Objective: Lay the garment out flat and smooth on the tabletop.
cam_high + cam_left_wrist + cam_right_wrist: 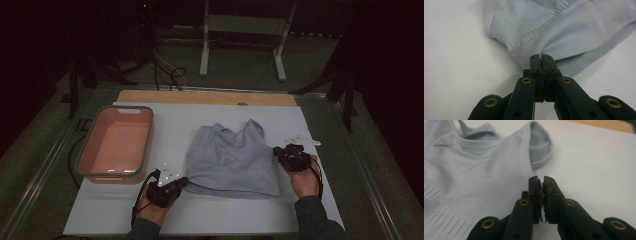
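Note:
A light blue sleeveless top (232,160) lies flat on the white mat (165,125), neckline toward the far side. My left gripper (176,184) is at the top's near left corner. In the left gripper view, this left gripper (541,58) is shut on the ribbed hem (529,47), which bunches at the tips. My right gripper (283,152) is at the top's right side. The right gripper (541,180) is closed on the top's (474,170) side edge just under the armhole (537,147). Only a sliver of cloth shows at its tips.
A pink basin (116,142) with a grey rim stands empty on the mat's left side. A small white object (301,141) lies just beyond my right gripper. A wooden strip (205,97) borders the mat's far edge, and a white frame's legs (242,45) stand behind the table.

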Tool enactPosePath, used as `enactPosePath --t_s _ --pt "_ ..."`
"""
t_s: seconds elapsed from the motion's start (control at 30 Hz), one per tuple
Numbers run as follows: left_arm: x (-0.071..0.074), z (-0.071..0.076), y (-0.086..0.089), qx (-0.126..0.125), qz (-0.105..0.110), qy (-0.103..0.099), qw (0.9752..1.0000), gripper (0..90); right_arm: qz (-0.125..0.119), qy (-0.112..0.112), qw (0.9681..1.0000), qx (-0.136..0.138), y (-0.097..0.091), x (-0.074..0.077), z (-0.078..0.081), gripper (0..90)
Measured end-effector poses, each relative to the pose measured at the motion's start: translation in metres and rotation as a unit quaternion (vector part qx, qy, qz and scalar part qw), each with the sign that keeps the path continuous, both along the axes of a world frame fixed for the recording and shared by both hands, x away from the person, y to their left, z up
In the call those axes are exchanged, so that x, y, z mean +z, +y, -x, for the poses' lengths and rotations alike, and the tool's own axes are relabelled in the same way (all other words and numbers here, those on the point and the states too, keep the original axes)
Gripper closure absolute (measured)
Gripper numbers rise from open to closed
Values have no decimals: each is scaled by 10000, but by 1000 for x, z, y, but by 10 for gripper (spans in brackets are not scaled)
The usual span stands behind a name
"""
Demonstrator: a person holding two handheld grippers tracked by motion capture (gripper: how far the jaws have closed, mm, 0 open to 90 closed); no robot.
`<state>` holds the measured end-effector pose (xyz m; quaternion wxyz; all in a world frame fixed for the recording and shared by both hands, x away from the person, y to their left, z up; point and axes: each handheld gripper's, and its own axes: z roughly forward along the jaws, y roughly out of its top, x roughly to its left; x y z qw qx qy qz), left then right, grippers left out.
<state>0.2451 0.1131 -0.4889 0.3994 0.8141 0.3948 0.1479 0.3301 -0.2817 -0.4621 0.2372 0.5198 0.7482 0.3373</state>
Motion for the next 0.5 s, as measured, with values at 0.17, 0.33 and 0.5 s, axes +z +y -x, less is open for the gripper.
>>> enactPosePath --t_s 0.17,0.33,0.5 --pt "-1 2 -2 -58 48 30 10000 893 424 173 9988 164 4 -6 1 811" --pt "-1 3 0 -101 52 43 9999 890 410 328 9984 224 4 -7 14 588" --pt "-1 4 -2 -96 50 47 9999 890 306 455 9981 266 0 -6 43 508"
